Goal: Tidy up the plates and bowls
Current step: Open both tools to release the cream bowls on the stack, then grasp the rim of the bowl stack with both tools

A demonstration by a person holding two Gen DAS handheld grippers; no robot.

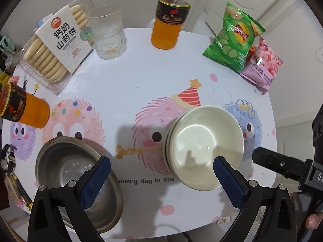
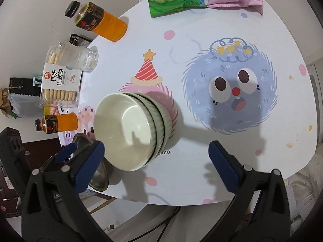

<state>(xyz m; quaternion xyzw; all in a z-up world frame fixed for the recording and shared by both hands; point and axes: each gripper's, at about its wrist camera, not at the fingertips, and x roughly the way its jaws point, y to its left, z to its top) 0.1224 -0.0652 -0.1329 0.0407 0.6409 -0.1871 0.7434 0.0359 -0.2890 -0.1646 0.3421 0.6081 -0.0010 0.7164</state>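
This looks like a home. A round table (image 1: 125,84) wears a cloth with funny fuzzy monsters. Snacks sit on it: a box of biscuits (image 1: 54,46), a green chip bag (image 1: 232,40), a pink candy bag (image 1: 262,66) and orange drink bottles (image 1: 169,22).

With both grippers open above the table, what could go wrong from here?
1. The stack of ceramic bowls appears to lean with offset rims; a nudge from the right gripper might topple it.
2. The steel bowl sits near the table edge, under the left gripper; a bump could push it off.
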